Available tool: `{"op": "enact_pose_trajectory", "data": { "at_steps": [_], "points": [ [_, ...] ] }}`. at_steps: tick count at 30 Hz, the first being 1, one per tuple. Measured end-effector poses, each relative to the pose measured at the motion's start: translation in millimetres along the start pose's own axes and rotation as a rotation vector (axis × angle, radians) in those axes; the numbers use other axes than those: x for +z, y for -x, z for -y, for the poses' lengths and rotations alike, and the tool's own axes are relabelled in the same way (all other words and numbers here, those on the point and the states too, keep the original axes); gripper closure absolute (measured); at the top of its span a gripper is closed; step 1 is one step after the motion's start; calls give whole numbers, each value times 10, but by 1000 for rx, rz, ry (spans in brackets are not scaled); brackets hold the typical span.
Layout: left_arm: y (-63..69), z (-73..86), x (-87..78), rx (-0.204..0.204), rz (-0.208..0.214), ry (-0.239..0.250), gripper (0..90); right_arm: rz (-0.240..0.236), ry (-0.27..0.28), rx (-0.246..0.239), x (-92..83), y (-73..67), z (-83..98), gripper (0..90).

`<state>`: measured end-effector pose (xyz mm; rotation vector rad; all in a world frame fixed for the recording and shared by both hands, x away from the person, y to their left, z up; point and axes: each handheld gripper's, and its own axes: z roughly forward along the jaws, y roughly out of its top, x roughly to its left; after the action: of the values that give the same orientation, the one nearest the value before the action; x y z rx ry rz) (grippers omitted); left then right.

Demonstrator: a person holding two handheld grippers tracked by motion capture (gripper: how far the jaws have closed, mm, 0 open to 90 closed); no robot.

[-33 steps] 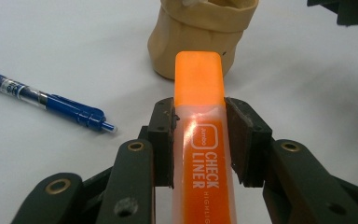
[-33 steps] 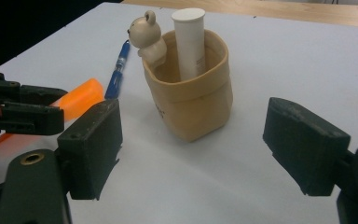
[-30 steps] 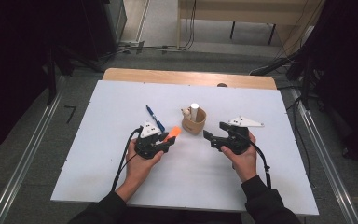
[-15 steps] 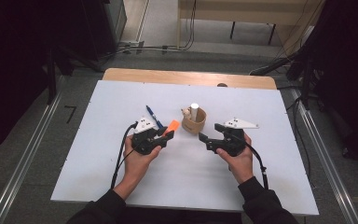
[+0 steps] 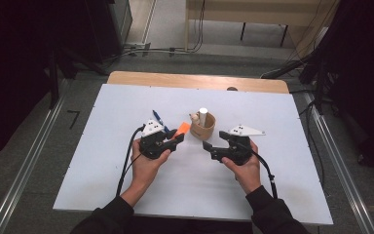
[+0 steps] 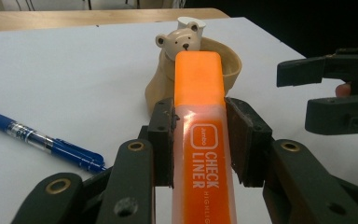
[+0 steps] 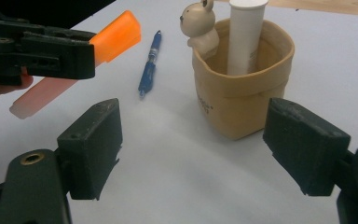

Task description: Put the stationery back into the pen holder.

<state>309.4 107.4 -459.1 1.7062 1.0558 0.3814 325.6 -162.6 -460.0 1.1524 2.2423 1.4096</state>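
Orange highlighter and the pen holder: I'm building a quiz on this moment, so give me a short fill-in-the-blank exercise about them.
1. The left gripper is shut on an orange ____.
2. The right gripper has its jaws ____, with nothing between them.
3. A white tube stands upright inside the tan holder, whose rim carries a small ____ figure.
4. The blue pen lies on the ____.

Missing words: highlighter; open; bear; table

Even overhead light brightens the white table (image 5: 126,146) against dark, dim surroundings, shadows stay soft, and the orange highlighter (image 6: 200,140) blurs slightly nearest the camera.
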Motion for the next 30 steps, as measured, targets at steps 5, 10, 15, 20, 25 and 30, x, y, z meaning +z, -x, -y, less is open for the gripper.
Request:
{"op": "enact_pose_trajectory", "data": {
  "at_steps": [5, 10, 15, 20, 25, 30],
  "points": [
    [6, -12, 16, -4, 2, 3, 653, -8, -4, -3, 12, -31, 3, 181],
    [11, -24, 32, -7, 7, 6, 654, -14, -6, -7, 22, -55, 4, 181],
    [17, -35, 43, -10, 9, 9, 653, -20, -12, -9, 40, -82, 10, 181],
    [24, -47, 55, -15, 13, 12, 654, -30, -16, -14, 59, -120, 16, 181],
    [36, -48, 76, -16, 16, 11, 654, -42, -21, -16, 88, -166, 21, 182],
    [57, -49, 100, -19, 20, 13, 653, -56, -23, -23, 117, -218, 21, 182]
  ]
}}
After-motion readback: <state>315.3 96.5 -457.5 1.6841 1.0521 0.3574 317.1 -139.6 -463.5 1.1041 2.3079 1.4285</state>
